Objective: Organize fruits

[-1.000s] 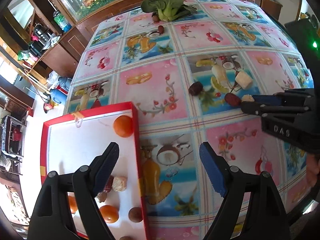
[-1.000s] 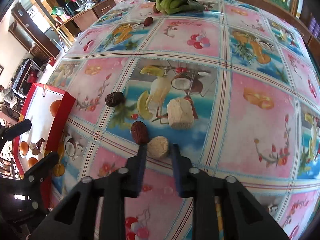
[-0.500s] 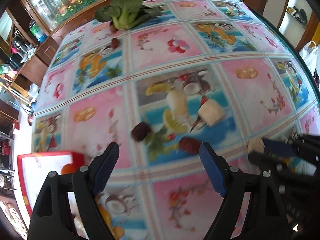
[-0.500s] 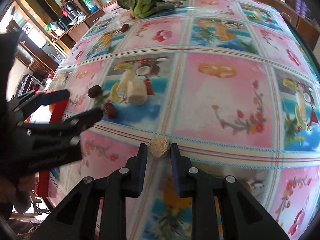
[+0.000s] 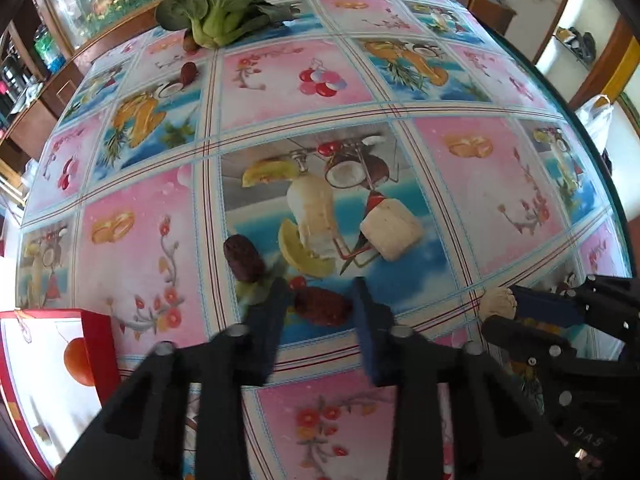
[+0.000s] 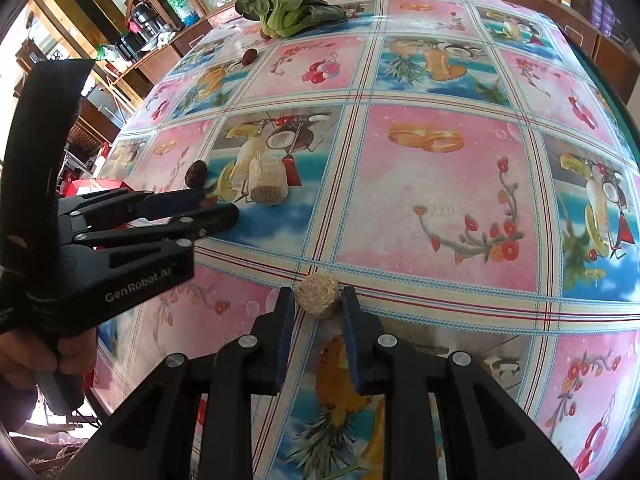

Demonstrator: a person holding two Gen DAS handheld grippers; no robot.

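Since a second ago the left gripper (image 5: 322, 304) has swung away from the red tray (image 5: 98, 344) and come down over a red date (image 5: 320, 305). Its jaws have just been closing, and they now pinch that date between the pads. The right gripper (image 6: 318, 300) has carried its tan rough-skinned fruit (image 6: 318, 294) away from the other pieces, and its jaws remain clamped on it.

Only the left wrist view shows the tray, at 8 o'clock, with an orange fruit (image 5: 78, 358) lying in it. It also shows the pinched date plainly, while the right wrist view hides it behind the left gripper's fingers at 9 o'clock. The right wrist view alone shows a person's hand (image 6: 28, 356) gripping the left tool's handle at 8 o'clock.

A dark date (image 5: 242, 258) lies at 11 o'clock of the held one, and a pale cut chunk (image 5: 390, 230) at 1 o'clock. The table (image 5: 440, 168) wears a glossy cloth of pink and blue fruit squares. A green bok choy (image 5: 218, 8) sits at the far edge, at 12 o'clock, with a small brown fruit (image 5: 188, 73) near it. Wooden cabinets stand beyond.
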